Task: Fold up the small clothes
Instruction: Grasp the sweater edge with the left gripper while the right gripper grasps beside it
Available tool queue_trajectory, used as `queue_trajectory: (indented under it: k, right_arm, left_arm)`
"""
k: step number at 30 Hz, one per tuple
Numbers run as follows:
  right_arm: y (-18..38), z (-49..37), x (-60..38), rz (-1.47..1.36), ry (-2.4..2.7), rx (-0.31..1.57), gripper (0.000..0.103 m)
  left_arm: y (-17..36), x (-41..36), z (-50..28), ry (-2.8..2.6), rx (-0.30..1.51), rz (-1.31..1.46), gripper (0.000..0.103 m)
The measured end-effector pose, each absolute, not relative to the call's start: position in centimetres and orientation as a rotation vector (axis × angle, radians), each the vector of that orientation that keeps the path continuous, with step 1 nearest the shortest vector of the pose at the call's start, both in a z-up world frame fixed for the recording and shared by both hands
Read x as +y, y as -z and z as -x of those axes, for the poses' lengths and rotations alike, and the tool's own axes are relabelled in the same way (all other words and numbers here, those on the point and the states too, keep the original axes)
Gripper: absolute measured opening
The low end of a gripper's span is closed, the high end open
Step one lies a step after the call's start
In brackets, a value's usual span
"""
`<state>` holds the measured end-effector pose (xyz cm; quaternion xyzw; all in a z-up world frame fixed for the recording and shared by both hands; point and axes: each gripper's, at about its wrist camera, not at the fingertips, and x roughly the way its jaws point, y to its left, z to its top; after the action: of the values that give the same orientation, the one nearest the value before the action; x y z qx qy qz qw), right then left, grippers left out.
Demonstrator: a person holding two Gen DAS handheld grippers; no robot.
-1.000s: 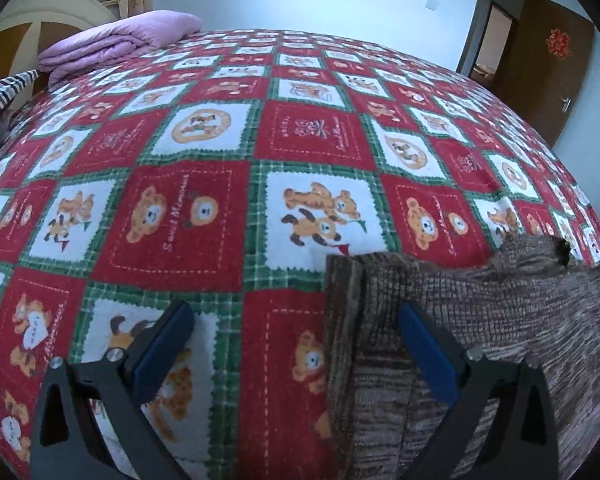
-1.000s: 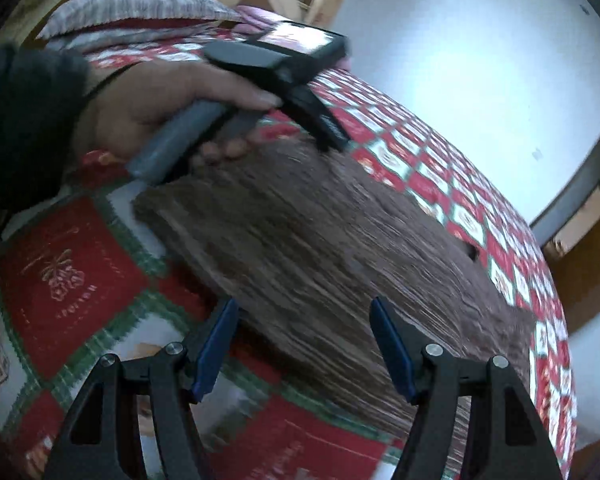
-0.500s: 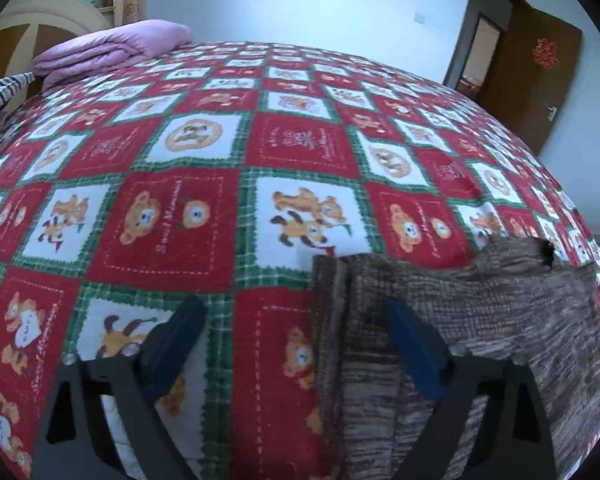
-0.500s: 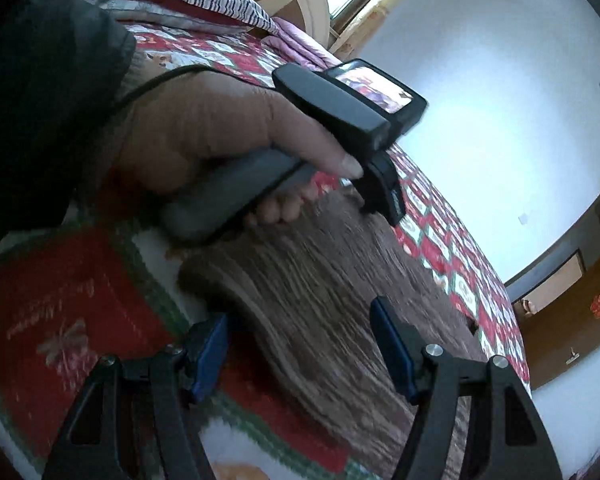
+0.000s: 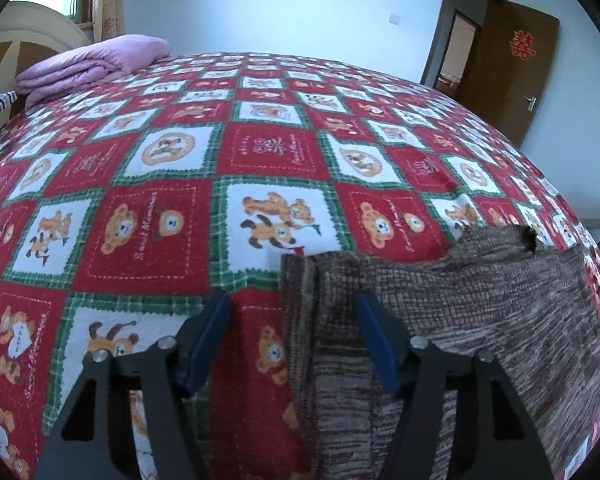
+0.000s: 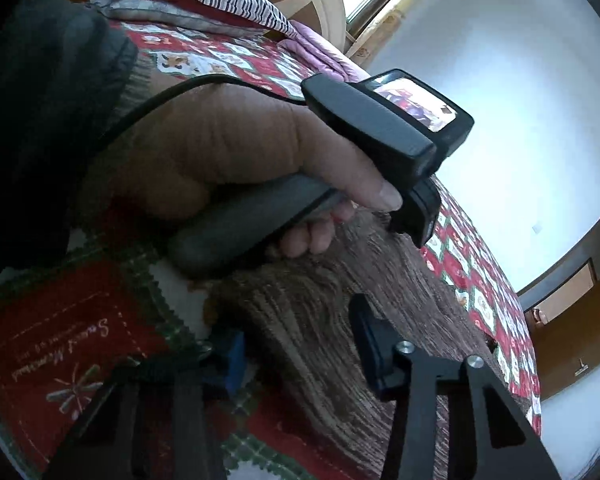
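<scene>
A brown knitted garment (image 5: 480, 320) lies folded flat on the red, white and green bear-patterned bedspread (image 5: 180, 200). In the left wrist view my left gripper (image 5: 292, 340) is open, its jaws straddling the garment's left folded edge. In the right wrist view my right gripper (image 6: 300, 356) is open over the garment's near corner (image 6: 312, 320), one finger on each side of the edge. The person's hand holding the left gripper's handle (image 6: 244, 176) fills the upper middle of that view, resting on the garment.
A folded purple quilt (image 5: 96, 64) lies at the bed's far left by the headboard (image 5: 28, 36). A striped pillow (image 6: 188, 0) is near the headboard. A brown door (image 5: 512, 72) stands open at the far right wall.
My left gripper's jaws have narrowed and shifted so the garment's left edge sits between them. My right gripper dropped lower toward the garment's near corner, closer to the left hand.
</scene>
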<state>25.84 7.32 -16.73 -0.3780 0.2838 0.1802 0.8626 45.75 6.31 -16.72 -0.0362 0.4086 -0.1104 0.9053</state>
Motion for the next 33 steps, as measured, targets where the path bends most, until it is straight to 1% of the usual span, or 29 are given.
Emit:
queue_trajectory:
  k: [8,9,10,12,13,14,16,17,19,20,22,24,28,33]
  right_arm:
    - [16.9,-26.0,7.3,0.781,-0.371,0.597,0.044]
    - [16.9,-25.9,7.4,0.786,-0.369,0.593,0.043]
    - [16.9,-25.9,7.4,0.789,-0.372,0.593,0.038]
    - [17.1,-25.7,7.7,0.804,-0.378,0.591,0.032]
    - [17.2,-25.7,7.8,0.81,-0.378,0.59,0.03]
    - [17.2,-25.6,7.9,0.814,-0.378,0.589,0.029]
    - [17.2,-25.6,7.9,0.811,-0.379,0.59,0.027]
    - [17.2,-25.7,7.8,0.805,-0.382,0.594,0.026]
    - [17.1,-25.8,7.6,0.79,-0.384,0.602,0.017]
    - [17.0,-25.9,7.4,0.781,-0.384,0.606,0.015]
    - [16.3,-26.1,6.7,0.721,-0.404,0.628,0.012]
    - [15.5,-26.0,5.8,0.65,-0.431,0.648,0.011]
    - [14.3,-25.3,4.4,0.562,-0.461,0.651,0.01]
    - [13.6,-26.0,2.2,0.408,-0.5,0.705,0.01]
  left_arm:
    - [16.8,6.2,-45.8,0.223,0.85,0.053,0.067]
    - [16.8,6.2,-45.8,0.226,0.848,0.053,0.066]
    - [16.8,6.1,-45.7,0.23,0.847,0.054,0.065]
    - [16.8,6.1,-45.6,0.261,0.844,0.061,0.05]
    - [16.8,6.1,-45.6,0.272,0.842,0.061,0.046]
    - [16.8,6.0,-45.5,0.285,0.841,0.059,0.04]
    - [16.8,6.2,-45.5,0.3,0.843,0.07,0.033]
    - [16.9,6.4,-45.6,0.323,0.848,0.09,0.021]
    - [16.9,6.7,-45.6,0.347,0.85,0.116,0.015]
    - [16.9,6.9,-45.6,0.352,0.85,0.125,0.012]
    - [16.7,7.3,-45.4,0.354,0.852,0.139,0.01]
    - [16.4,7.8,-45.2,0.352,0.874,0.17,0.01]
    - [15.9,9.1,-44.9,0.359,0.898,0.246,0.009]
    - [15.2,9.1,-44.2,0.345,0.911,0.269,0.009]
